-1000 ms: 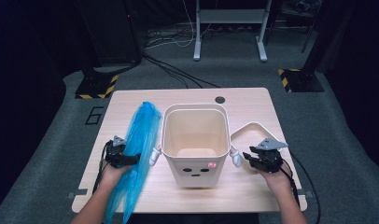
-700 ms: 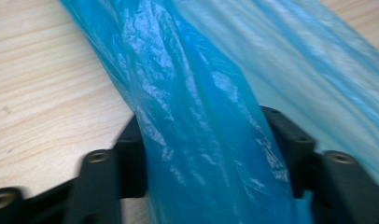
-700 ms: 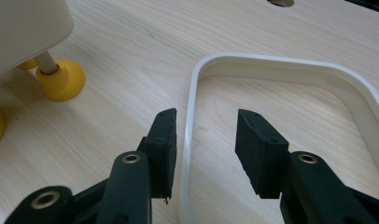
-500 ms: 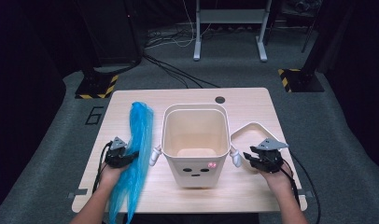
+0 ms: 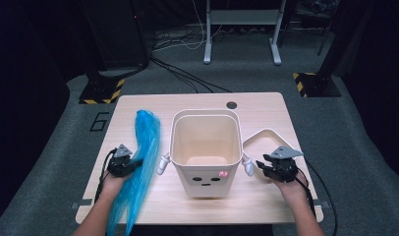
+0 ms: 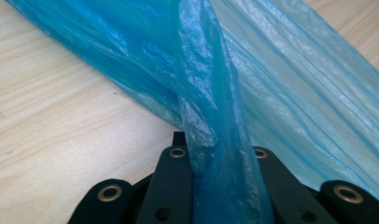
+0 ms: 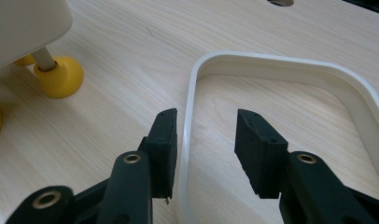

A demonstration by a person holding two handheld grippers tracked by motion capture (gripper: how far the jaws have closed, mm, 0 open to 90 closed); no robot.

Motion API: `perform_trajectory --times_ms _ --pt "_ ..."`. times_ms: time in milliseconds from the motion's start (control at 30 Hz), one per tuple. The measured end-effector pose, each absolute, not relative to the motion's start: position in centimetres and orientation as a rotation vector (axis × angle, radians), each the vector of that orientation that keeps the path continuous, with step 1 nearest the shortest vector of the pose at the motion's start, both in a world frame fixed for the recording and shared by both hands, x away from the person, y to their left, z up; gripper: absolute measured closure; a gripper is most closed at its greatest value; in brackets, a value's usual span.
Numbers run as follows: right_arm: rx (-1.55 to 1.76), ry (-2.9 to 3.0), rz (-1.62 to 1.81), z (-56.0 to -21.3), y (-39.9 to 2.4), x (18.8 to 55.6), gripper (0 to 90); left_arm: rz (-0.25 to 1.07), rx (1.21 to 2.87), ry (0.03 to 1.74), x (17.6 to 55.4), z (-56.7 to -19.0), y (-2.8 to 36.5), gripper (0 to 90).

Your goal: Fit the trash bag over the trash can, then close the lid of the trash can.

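Blue bag (image 5: 141, 167) stretched lengthwise on table (image 5: 266, 103) left of bin (image 5: 205, 147), long axis running from near edge toward far side. Clamped in left gripper (image 5: 131, 165), jaws just closed. Right gripper (image 7: 204, 140) parted, astride white ring (image 7: 290, 63) rim, one inner face against it.

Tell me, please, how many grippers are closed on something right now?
1. The left gripper, left of the bin, has just closed and pinches the blue bag. The right gripper straddles the white ring's edge with jaws open, not pressing it.

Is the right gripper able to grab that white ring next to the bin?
Probably yes. The right gripper already has its open jaws on either side of the white ring rim, with nothing between them but bare table.
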State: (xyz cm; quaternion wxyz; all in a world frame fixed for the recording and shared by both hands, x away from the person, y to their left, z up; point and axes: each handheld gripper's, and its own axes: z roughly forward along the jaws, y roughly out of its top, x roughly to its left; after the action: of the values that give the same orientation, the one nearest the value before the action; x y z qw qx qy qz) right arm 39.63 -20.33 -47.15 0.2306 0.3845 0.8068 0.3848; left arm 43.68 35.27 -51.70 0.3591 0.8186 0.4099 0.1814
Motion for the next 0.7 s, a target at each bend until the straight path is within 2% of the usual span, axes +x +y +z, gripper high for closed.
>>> perform_trajectory --times_ms 267,433,633,700 --pt "1.057 2.217 1.057 -47.1 -20.4 39.6 58.0 0.509 2.093 1.014 43.0 -50.4 35.6 86.4" --pt "1.057 2.216 1.059 -47.1 -20.4 39.6 57.7 0.482 2.096 0.965 42.6 -49.7 35.8 86.4" --pt "1.066 2.211 1.06 -47.1 -20.4 39.6 54.9 0.463 2.107 0.919 42.3 -49.1 35.5 86.4" --pt "1.07 2.206 1.058 -47.1 -20.3 39.7 51.0 0.462 2.129 0.876 42.0 -48.5 35.3 86.4"
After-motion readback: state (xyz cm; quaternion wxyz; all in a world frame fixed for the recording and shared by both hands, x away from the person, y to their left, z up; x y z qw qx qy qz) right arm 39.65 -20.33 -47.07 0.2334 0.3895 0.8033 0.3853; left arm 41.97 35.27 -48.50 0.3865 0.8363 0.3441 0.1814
